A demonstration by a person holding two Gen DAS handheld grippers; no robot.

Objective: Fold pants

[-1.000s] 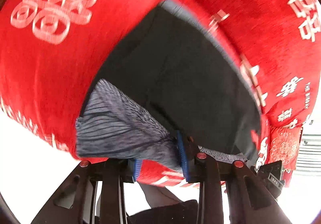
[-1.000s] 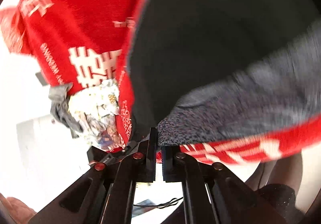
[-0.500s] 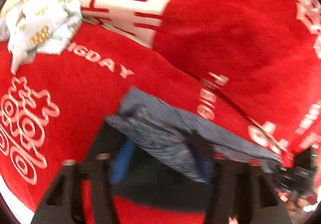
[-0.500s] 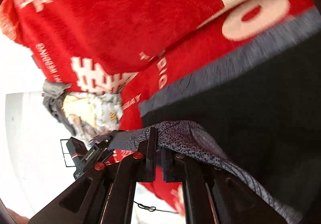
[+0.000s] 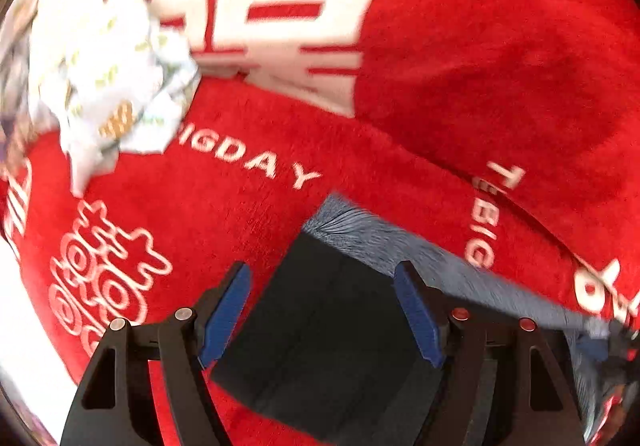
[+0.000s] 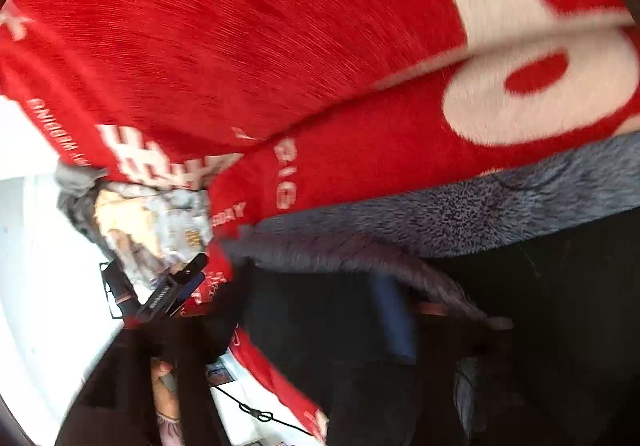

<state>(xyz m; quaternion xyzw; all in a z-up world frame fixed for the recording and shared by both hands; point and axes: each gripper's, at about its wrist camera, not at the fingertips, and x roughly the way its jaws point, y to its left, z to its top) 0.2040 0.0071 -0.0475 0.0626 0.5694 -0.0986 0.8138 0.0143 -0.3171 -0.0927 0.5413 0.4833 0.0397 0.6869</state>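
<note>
The pants [image 5: 320, 346] are black with a grey fleecy lining [image 5: 380, 242] showing along the far edge, and they lie folded on a red blanket [image 5: 220, 214]. My left gripper [image 5: 322, 274] is open above the near left corner of the pants, its blue pads [image 5: 228, 310] clear of the cloth. In the right wrist view the pants [image 6: 540, 306] fill the lower right, with the lining [image 6: 460, 214] as a band above. My right gripper [image 6: 316, 286] is blurred and its jaws are opening. A flap of lining slips past its right finger, and black cloth lies below the gap.
A crumpled white patterned cloth [image 5: 100, 78] lies on the blanket at the far left, also the pale bundle [image 6: 160, 222] in the right view. The red blanket [image 6: 240, 46] bears white lettering and folds up behind. A hand [image 6: 164, 374] and a thin cable [image 6: 256, 414] show below.
Both grippers carried the pants' edge over and down onto the blanket. The left jaws let go half a second ago; the right jaws, then still shut on the lining, are parted now.
</note>
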